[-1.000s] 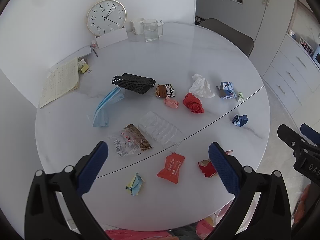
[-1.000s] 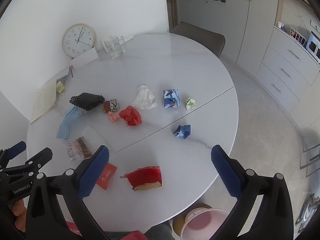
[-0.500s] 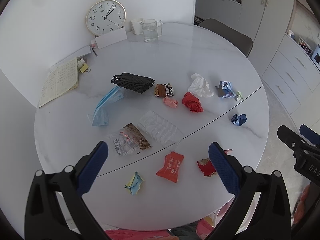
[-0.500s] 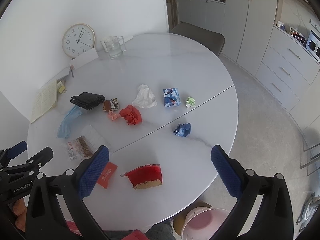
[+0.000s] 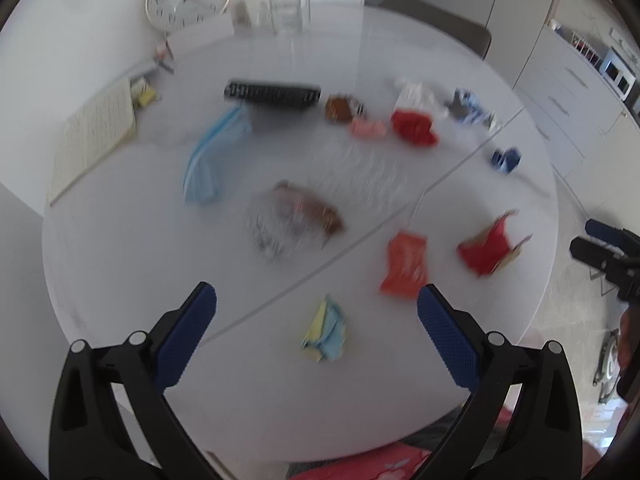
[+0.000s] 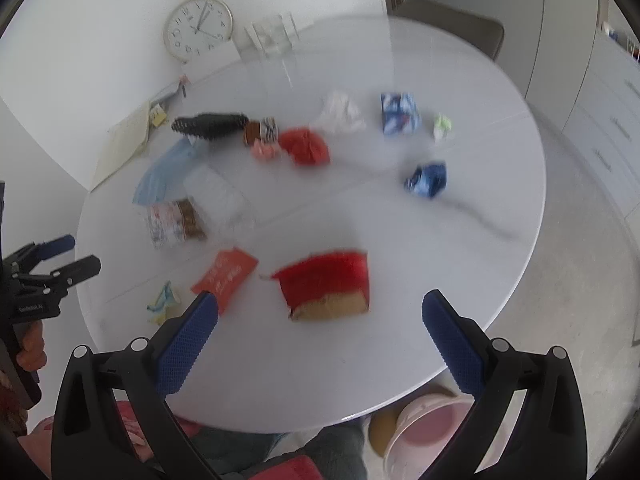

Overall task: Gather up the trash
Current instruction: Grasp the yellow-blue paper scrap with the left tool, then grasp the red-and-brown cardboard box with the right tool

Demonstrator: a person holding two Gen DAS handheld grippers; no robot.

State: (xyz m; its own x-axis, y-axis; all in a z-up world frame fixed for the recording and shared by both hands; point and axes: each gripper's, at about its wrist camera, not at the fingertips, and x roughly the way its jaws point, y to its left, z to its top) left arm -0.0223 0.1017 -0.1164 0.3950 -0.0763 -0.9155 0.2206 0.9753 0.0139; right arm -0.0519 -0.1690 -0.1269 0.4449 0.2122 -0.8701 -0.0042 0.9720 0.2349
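Left wrist view: looks down and forward over the near edge of the round table (image 5: 120, 264), yellow-blue scrap (image 5: 325, 330) between the jaws. Right wrist view: same tilt, red carton (image 6: 326, 285) between its jaws. Both share the littered tabletop, clock (image 6: 198, 28) beyond; both blurred.

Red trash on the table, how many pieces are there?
3: a crumpled red ball mid-table, a flat red packet and a red torn box near the front edge.

No legible text; frames blurred.
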